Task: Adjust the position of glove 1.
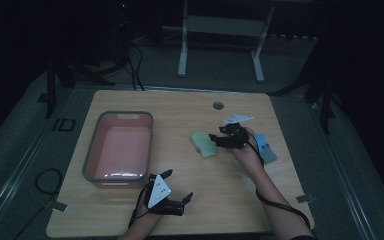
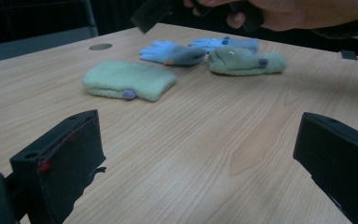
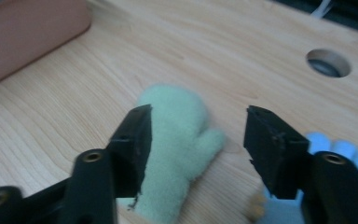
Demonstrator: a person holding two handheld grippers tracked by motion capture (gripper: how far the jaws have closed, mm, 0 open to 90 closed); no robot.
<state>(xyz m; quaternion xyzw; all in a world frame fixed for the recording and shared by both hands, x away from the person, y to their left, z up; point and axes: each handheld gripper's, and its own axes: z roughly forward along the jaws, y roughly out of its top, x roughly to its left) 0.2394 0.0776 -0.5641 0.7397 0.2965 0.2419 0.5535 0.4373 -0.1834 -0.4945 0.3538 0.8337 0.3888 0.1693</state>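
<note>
Fingers of the right gripper [image 3: 198,144] stand spread and empty just above the green mitten [image 3: 177,140], one black finger [image 3: 133,140] over its body, the other past its thumb. That mitten [image 1: 203,143] lies mid-table, its long axis running roughly toward the person, so the jaws likely must drop and straddle it. Beyond sit a second green mitten [image 2: 244,60], blue gloves [image 2: 172,52] and the pink tub [image 1: 118,146]. Farther off, the left gripper [image 1: 177,186] is also open, empty, near the table's front edge.

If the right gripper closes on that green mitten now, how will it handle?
The green mitten looks fuzzy and soft, so it would likely squash between the open jaws of the right gripper and droop when lifted. It lies flat on the table, so it probably won't roll; pushed, it may bunch rather than slide.
</note>
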